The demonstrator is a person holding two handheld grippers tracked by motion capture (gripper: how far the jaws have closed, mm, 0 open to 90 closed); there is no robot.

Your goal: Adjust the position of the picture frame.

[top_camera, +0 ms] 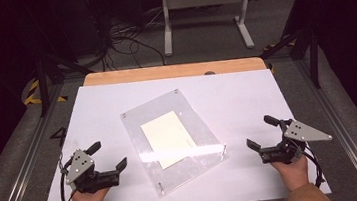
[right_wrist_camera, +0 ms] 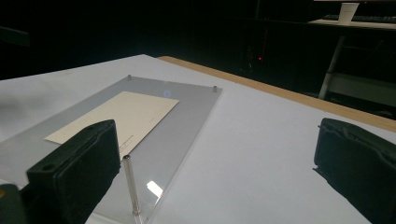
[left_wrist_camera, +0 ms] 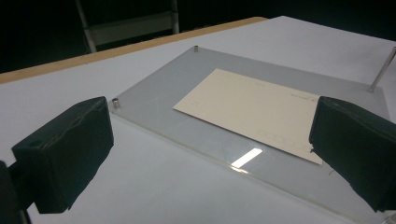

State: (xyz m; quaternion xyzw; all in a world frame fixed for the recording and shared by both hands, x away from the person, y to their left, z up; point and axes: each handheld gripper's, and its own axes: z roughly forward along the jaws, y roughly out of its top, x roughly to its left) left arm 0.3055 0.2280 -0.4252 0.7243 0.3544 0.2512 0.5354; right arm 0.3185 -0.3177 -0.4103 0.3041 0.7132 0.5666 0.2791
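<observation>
Two black jaws of the right gripper (right_wrist_camera: 215, 172) stand wide apart with nothing between them. A clear plate (right_wrist_camera: 187, 126) lies flat on the white table (right_wrist_camera: 261, 149). A cream card (right_wrist_camera: 126, 114) rests on the plate. A thin metal pin (right_wrist_camera: 130, 186) rises from the plate's near corner, just beside the left-hand jaw. Two short studs sit at the plate's far corners.
</observation>
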